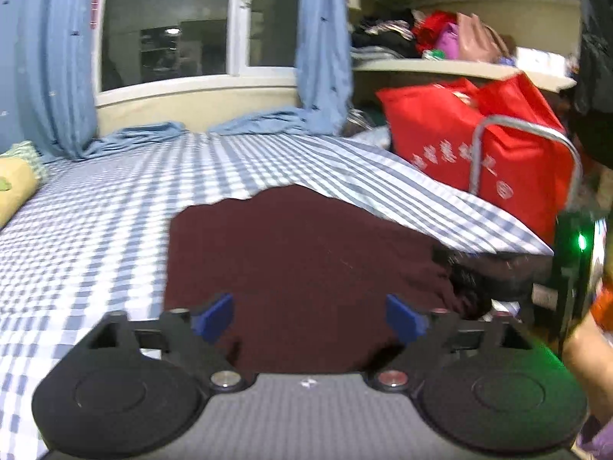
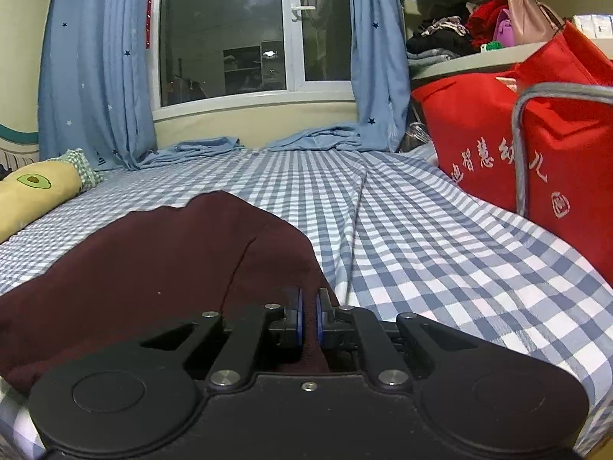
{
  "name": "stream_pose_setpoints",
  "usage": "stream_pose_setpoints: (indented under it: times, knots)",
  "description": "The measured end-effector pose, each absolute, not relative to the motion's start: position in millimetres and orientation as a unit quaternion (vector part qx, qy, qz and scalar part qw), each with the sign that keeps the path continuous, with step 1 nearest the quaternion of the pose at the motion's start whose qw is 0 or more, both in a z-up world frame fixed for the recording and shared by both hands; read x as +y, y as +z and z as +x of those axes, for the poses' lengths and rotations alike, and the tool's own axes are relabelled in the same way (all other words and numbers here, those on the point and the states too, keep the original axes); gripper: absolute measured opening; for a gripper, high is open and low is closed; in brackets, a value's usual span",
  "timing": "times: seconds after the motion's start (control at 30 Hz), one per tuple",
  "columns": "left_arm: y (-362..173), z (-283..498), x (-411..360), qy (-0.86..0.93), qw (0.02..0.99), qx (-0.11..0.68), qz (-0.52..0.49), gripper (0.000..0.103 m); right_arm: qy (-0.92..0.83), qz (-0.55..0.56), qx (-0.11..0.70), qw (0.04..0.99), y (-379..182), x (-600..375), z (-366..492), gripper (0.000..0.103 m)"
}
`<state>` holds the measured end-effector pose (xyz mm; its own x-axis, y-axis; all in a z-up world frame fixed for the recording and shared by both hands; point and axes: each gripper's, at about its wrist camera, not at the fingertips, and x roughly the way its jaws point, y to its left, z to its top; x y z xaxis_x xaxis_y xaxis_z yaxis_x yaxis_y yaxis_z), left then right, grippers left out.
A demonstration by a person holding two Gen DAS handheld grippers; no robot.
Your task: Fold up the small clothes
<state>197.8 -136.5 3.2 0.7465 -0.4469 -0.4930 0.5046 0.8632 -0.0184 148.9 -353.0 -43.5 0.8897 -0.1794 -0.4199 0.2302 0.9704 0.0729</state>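
A dark maroon garment (image 2: 161,260) lies spread on a bed covered by a blue-and-white checked sheet (image 2: 440,253). In the left wrist view the same garment (image 1: 299,268) fills the middle of the picture, its far edge rumpled against the sheet (image 1: 95,222).

Behind the bed, blue star-print curtains (image 2: 92,76) hang at either side of a dark window (image 2: 230,34), their hems pooled on the mattress. To the right, a large red fabric bag (image 2: 536,145) with white Chinese lettering and grey handles stands at the edge of the bed, under shelves of piled clothes and handbags. At the far left lies a yellow pillow (image 2: 34,191) with an avocado print.

The left gripper (image 1: 308,316) hovers above the near part of the garment; its jaws stand wide apart, blue pads facing each other, with nothing between them.

The right gripper (image 2: 309,316) is at the garment's right-hand near edge. Its jaws are drawn almost together, and a fold of the maroon cloth runs up between the blue pads, pinched there.
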Motion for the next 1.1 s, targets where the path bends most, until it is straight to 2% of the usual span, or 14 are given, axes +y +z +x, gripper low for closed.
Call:
stream_pose_setpoints:
  times: [0.2,0.47,0.8,0.9,0.97,1.1]
  knots:
    - [2.2,217.5,-119.4,-0.200,0.941,0.271,0.030,0.102,-0.110,0.058,0.218,0.968,-53.5,-352.3,148.5,0.006]
    - [-16.2,242.2,-87.2,-0.120,0.945,0.303,0.021,0.102,-0.127,0.000,0.208,0.970,-49.5,-341.0,143.9,0.005]
    - [-48.6,249.2,-87.2,-0.128,0.929,0.345,0.032,0.102,-0.129,0.009,0.211,0.969,-56.0,-340.9,141.3,0.006]
    - [-56.7,245.7,-87.9,-0.127,0.929,0.347,0.025,0.103,-0.129,0.024,0.208,0.969,-54.8,-341.6,137.6,0.012]
    - [-59.9,245.5,-84.3,-0.128,0.928,0.351,0.006,0.103,-0.133,0.034,0.205,0.969,-51.3,-343.5,133.6,0.030]
    - [-62.9,249.9,-78.9,-0.134,0.922,0.363,-0.020,0.103,-0.109,0.091,0.193,0.971,-43.5,-352.5,121.6,0.048]
